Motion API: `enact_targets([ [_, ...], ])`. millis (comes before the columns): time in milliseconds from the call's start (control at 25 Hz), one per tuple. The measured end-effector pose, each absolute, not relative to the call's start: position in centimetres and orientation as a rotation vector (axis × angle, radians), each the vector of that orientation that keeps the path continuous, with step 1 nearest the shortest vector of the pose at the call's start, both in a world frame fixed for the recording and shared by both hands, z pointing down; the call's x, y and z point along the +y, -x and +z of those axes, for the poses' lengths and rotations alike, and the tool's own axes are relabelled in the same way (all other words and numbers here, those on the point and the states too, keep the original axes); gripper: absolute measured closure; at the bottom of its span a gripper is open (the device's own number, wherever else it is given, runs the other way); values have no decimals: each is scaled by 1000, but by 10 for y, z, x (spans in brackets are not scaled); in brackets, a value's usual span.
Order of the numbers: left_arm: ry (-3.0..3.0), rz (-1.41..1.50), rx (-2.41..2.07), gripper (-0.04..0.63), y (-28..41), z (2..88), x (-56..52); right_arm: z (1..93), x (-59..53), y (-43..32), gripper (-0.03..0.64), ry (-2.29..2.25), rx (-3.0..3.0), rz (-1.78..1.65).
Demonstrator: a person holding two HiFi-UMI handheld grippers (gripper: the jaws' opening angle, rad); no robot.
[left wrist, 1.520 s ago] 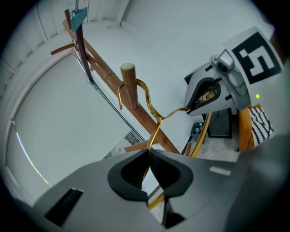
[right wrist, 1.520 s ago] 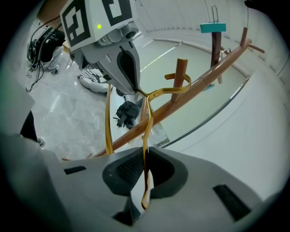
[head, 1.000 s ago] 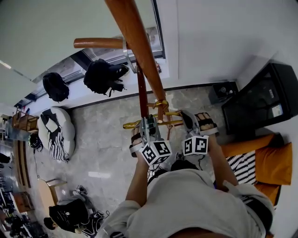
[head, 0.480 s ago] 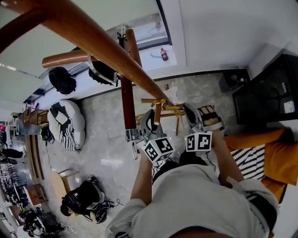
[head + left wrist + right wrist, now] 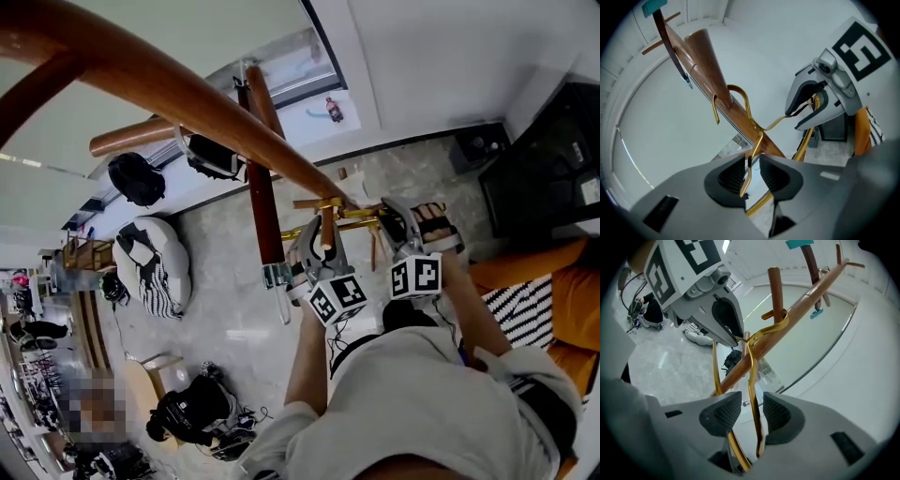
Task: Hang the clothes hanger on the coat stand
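A gold wire hanger [image 5: 330,212] hangs by its hook [image 5: 737,95] over a sloping wooden arm [image 5: 187,94] of the coat stand, next to a short peg [image 5: 775,287]. My left gripper [image 5: 314,247] is below the arm. Its jaws are opening, and the hanger's wire [image 5: 751,161] stands loose between the pads. My right gripper [image 5: 399,225] is on the hanger's other side. Its jaws are opening too, with a gold wire [image 5: 753,394] running between the pads and a gap on each side. Each gripper shows in the other's view: the right gripper [image 5: 812,104] and the left gripper [image 5: 725,317].
The stand's upright pole [image 5: 263,211] is just left of my left gripper. On the floor below are a striped beanbag [image 5: 148,267], black bags [image 5: 187,417] and a wooden stool [image 5: 155,361]. A black cabinet [image 5: 548,178] and an orange seat [image 5: 572,300] are at the right.
Both grippers' jaws have parted from the hanger's wire. The view has swung, so the stand's arm now crosses the top left, and both grippers sit slightly further right.
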State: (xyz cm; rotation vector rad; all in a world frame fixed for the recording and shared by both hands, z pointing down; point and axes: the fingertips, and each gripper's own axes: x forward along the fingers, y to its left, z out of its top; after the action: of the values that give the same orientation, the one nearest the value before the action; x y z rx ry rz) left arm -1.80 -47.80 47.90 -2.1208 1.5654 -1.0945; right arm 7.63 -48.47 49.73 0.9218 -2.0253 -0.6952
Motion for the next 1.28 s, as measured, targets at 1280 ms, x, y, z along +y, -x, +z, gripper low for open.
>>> enact_targets([
  [1280,2568,-242,1906,586,52,442,-210,408,-212,-48,612,-1396,-2684,72],
])
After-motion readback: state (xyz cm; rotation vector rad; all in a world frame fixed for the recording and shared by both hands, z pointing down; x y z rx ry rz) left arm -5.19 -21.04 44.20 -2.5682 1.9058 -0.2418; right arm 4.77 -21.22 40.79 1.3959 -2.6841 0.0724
